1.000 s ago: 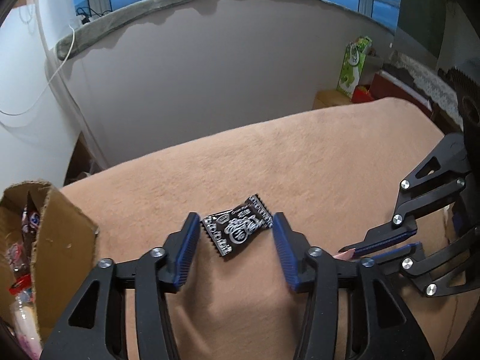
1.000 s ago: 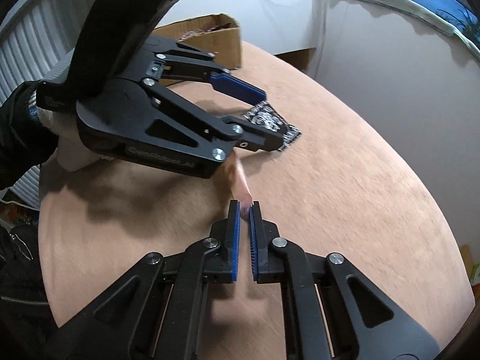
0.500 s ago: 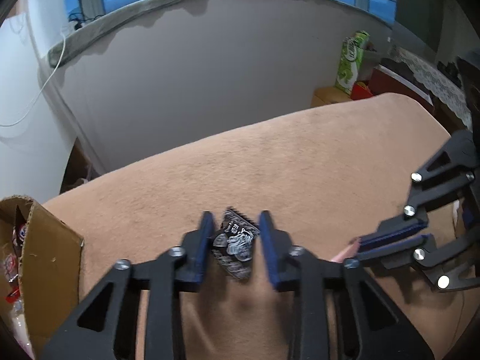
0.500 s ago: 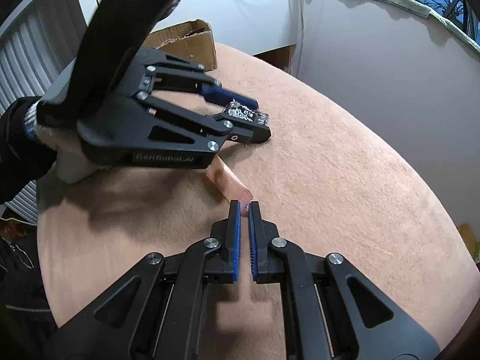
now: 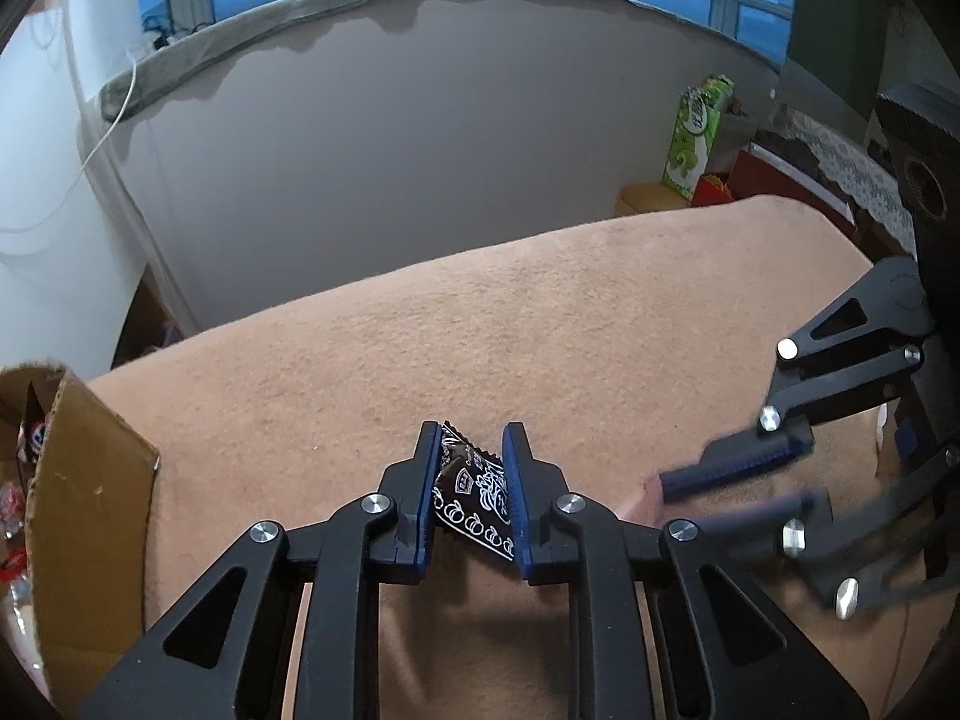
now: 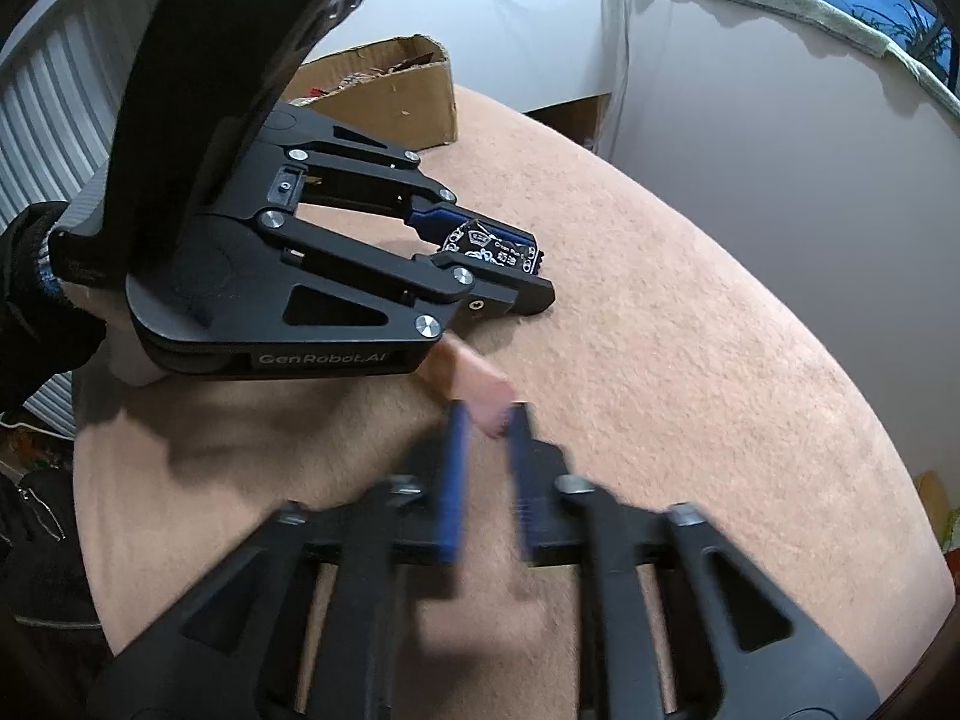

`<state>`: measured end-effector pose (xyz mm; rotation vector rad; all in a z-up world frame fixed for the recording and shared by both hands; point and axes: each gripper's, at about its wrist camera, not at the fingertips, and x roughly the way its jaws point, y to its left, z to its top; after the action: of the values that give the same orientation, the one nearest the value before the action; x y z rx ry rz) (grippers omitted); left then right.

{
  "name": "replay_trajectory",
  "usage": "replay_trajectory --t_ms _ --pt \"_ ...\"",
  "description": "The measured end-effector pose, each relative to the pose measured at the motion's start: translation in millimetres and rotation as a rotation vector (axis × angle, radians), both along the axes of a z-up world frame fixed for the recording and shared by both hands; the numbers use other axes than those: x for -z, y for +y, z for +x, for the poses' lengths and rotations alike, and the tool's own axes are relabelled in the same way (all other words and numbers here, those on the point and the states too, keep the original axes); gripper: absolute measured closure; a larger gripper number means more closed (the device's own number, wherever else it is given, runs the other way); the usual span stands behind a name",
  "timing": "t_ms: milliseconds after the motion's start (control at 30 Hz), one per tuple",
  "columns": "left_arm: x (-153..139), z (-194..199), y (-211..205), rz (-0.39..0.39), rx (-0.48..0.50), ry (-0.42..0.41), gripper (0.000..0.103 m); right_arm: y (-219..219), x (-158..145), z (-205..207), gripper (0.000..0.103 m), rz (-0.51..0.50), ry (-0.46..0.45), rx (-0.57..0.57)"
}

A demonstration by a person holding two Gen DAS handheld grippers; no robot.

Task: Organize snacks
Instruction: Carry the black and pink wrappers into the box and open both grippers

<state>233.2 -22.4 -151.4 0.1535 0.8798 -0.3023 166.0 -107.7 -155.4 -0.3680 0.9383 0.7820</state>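
My left gripper [image 5: 468,450] is shut on a black snack packet with white print [image 5: 474,495], pinched upright between its blue pads just above the tan tablecloth [image 5: 540,324]. In the right wrist view the same packet [image 6: 495,247] shows between the left gripper's fingers [image 6: 480,222]. My right gripper [image 6: 487,420] is open, its blurred pads on either side of the end of a pink wrapped snack [image 6: 474,381] that lies on the cloth. That pink snack also peeks out in the left wrist view [image 5: 645,495], beside the right gripper [image 5: 738,483].
An open cardboard box [image 5: 78,516] with several snacks inside stands at the table's left edge; it also shows at the back of the right wrist view [image 6: 390,99]. A grey wall lies behind the table. A green carton [image 5: 696,132] stands off the table at the far right.
My left gripper has closed on the black packet, tipping it upright off the cloth. My right gripper has opened from shut, with the pink snack's end now between its pads.
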Motion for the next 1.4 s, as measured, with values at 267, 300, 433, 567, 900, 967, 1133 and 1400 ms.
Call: replay_trajectory --t_ms 267,300,433,567,900,967,1133,1400 --pt "-11 -15 34 -0.069 -0.097 -0.007 0.085 21 1 2 0.037 -0.044 -0.040 -0.083" --pt "-12 -19 38 -0.076 -0.106 -0.010 0.085 25 4 5 0.037 -0.065 -0.043 -0.097" --pt "-22 -35 49 -0.085 -0.131 -0.034 0.085 32 3 14 0.054 -0.095 -0.026 -0.110" --pt "-34 -50 51 -0.105 -0.137 -0.060 0.085 28 -3 13 0.082 -0.118 0.007 -0.084" --pt "-66 -98 71 -0.134 -0.179 -0.151 0.085 28 -35 -13 0.082 -0.056 -0.038 0.008" --pt "-73 -109 81 -0.133 -0.201 -0.170 0.085 33 -45 -16 0.082 -0.034 -0.052 0.011" --pt "-87 -131 104 -0.113 -0.255 -0.210 0.085 57 -70 -23 0.082 0.011 -0.086 -0.009" --pt "-96 -154 139 -0.082 -0.340 -0.252 0.085 104 -88 -12 0.082 0.069 -0.118 -0.053"
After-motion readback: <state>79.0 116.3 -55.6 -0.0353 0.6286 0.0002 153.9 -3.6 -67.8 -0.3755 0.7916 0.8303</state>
